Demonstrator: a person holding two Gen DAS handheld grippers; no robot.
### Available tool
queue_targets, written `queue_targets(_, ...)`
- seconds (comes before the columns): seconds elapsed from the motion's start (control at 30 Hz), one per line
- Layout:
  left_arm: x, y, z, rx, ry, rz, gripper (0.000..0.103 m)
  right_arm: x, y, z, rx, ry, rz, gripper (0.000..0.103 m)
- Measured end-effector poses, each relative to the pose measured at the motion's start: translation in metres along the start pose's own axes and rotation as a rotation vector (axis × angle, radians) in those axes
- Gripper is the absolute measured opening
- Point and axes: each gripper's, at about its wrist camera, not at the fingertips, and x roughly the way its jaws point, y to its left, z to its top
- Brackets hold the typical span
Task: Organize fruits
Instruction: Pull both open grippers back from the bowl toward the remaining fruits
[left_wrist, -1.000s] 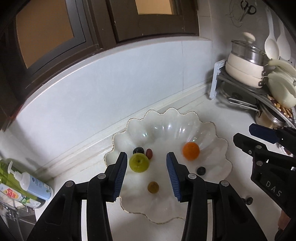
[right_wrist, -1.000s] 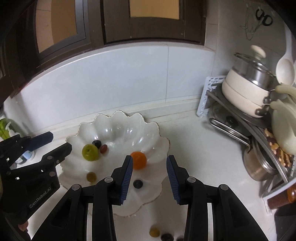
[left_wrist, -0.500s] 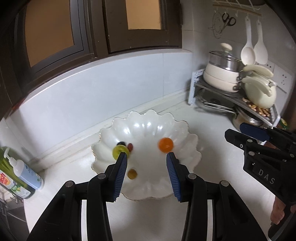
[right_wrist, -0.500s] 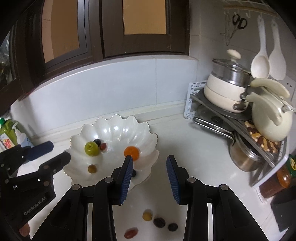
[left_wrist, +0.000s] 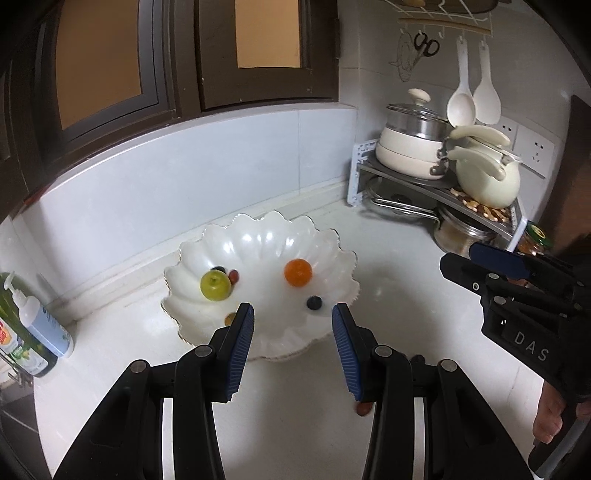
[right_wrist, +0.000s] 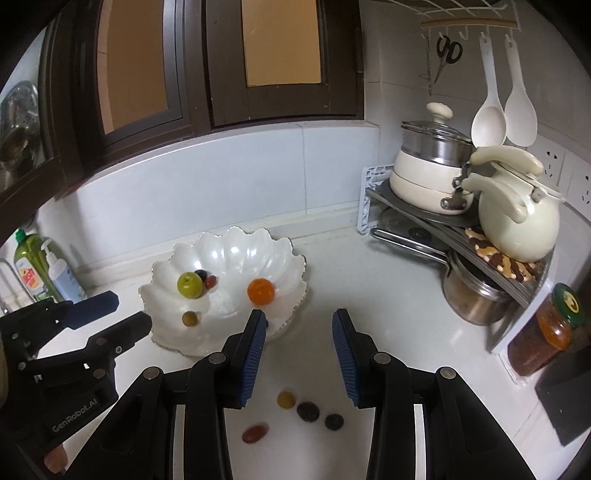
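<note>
A white scalloped bowl (left_wrist: 266, 240) (right_wrist: 229, 251) sits on the white counter and holds a green apple (left_wrist: 215, 285) (right_wrist: 190, 285), an orange (left_wrist: 297, 272) (right_wrist: 260, 291), a dark berry (left_wrist: 314, 303) and other small fruits. Several small fruits lie loose on the counter: a yellow one (right_wrist: 286, 399), two dark ones (right_wrist: 307, 411) (right_wrist: 334, 422) and a red one (right_wrist: 255, 433). My left gripper (left_wrist: 292, 347) is open and empty, hanging in front of the bowl. My right gripper (right_wrist: 298, 354) is open and empty above the loose fruits.
A corner rack (right_wrist: 461, 229) at the right holds a pot (right_wrist: 428, 177), a kettle (right_wrist: 517, 218) and pans. A jar (right_wrist: 543, 332) stands by the rack. Soap bottles (left_wrist: 33, 328) stand at the left. Wall and window close the back.
Both grippers have pulled back and up from the bowl, which now looks smaller and farther. The loose fruits on the counter have come into fuller view under the right gripper.
</note>
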Motion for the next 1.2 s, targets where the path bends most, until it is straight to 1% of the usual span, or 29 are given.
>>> queue_targets(0.3,-0.01,-0.014,-0.021,-0.006,-0.014,0.014,0.044,-0.013,-0.011,-0.021,0.008,-0.002,0.001,0.039)
queue_targets(0.5,-0.005,-0.023,-0.033,-0.016,0.01,0.001,0.044,-0.014,-0.018,-0.038,0.0,0.02,0.016,0.039)
queue_targets(0.6,-0.003,-0.029,-0.039,-0.013,0.019,-0.001,0.044,-0.012,-0.022,-0.046,0.005,0.035,0.022,0.039)
queue_targets(0.67,-0.001,-0.034,-0.042,-0.001,0.017,0.016,0.044,-0.01,-0.025,-0.051,0.01,0.045,0.023,0.039)
queue_targets(1.0,0.009,-0.047,-0.06,0.002,0.045,0.044,0.044,0.004,-0.036,-0.074,0.012,0.101,0.046,0.039)
queue_targets(1.2,0.017,-0.057,-0.072,-0.005,0.071,0.042,0.043,0.016,-0.04,-0.085,0.004,0.13,0.069,0.039)
